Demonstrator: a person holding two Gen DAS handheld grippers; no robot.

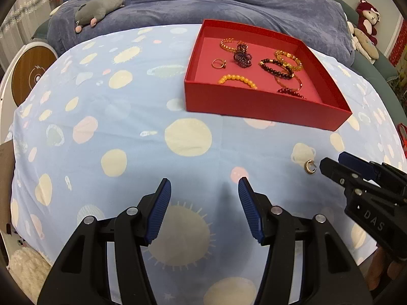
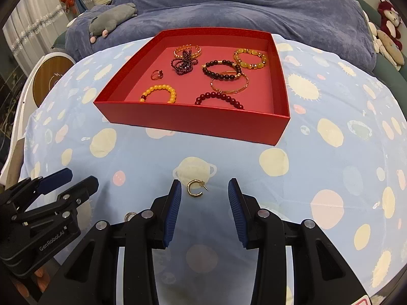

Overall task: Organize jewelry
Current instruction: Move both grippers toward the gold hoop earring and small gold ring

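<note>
Our left gripper [image 1: 204,190] hangs over bare cloth [image 1: 127,127], jaws apart and empty, waiting. To its right our right gripper [image 2: 204,190] tilts down with jaws apart around the gold hoop earring [image 2: 195,188], not yet touching it, lined up to pinch. Beyond sits the red box [image 2: 193,124], already holding bracelets [image 2: 221,72], likely the earring's destination.

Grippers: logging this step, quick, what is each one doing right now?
Left gripper: open, holding nothing.
Right gripper: open, empty; small gold hoop earring lies on the cloth between its fingers.
</note>
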